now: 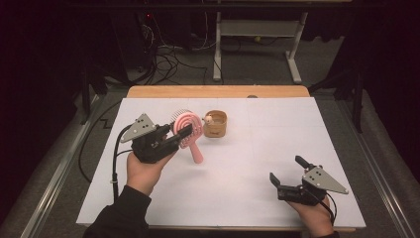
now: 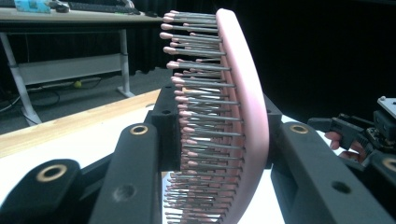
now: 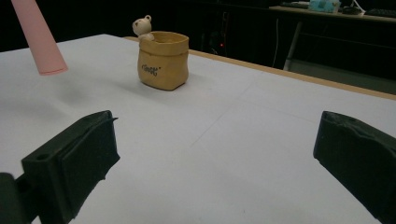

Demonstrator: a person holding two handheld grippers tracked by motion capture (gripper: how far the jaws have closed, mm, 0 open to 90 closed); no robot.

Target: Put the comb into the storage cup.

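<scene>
Here, hairbrush [image 1: 188, 128] between hand-held gripper [image 1: 184, 133] jaws

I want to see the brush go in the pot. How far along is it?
Done: the left gripper has picked up the pink brush and holds it by its head, handle hanging clear of the table. The right gripper waits open. Left: probably getting the brush into the pot just beside it.

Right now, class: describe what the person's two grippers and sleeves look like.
Both the left gripper and the right gripper are black, two-jawed, and topped by a grey three-cornered plate. A black cable trails from the left one. The left sleeve is dark.
</scene>
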